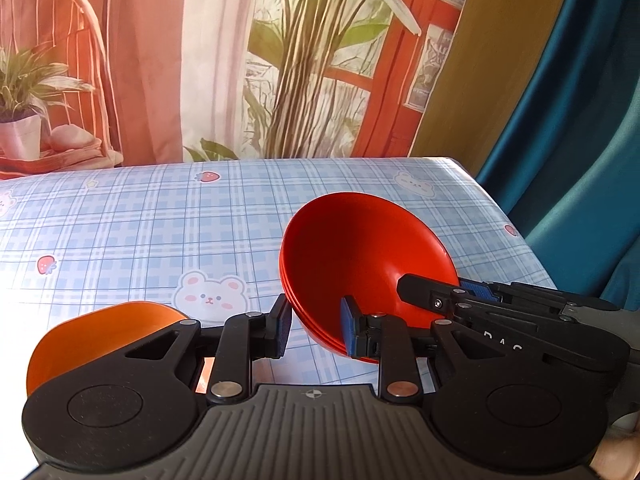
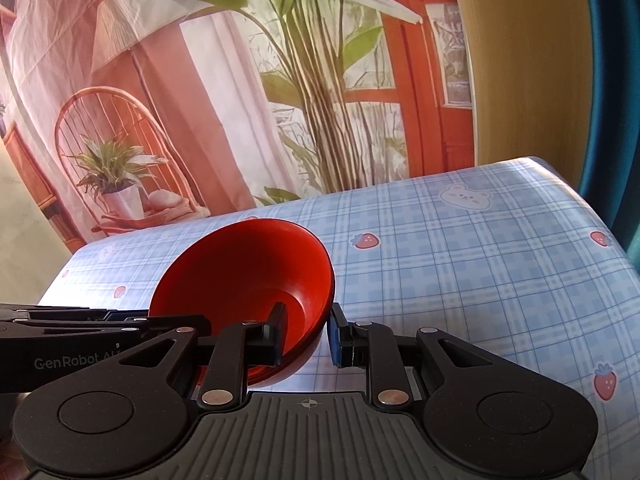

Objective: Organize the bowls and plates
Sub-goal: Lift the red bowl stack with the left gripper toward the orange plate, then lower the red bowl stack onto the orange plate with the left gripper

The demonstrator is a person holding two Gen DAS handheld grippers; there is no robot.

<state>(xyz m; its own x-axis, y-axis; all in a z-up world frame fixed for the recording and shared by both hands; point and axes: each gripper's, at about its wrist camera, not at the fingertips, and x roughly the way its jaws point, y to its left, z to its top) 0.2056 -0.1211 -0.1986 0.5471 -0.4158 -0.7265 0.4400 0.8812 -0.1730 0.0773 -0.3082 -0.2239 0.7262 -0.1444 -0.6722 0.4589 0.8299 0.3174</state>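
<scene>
A stack of red bowls point(image 1: 360, 252) hangs tilted above the checked tablecloth point(image 1: 140, 220), its near wall showing three nested rims. My left gripper point(image 1: 316, 326) is shut on the near rim, with one pad inside the bowl and one outside. From the right, my right gripper point(image 1: 460, 292) clamps the stack's other side. In the right wrist view the same red bowls point(image 2: 248, 272) sit in my right gripper point(image 2: 307, 330), shut on the wall, while the left gripper point(image 2: 132, 316) comes in from the left. An orange dish point(image 1: 100, 332) lies low at the left, partly hidden by my left gripper.
The table point(image 2: 480, 280) ends at a right edge, with a blue curtain point(image 1: 580, 140) beyond it. A printed backdrop point(image 1: 280, 60) of a chair, plants and a window hangs right behind the table's far edge.
</scene>
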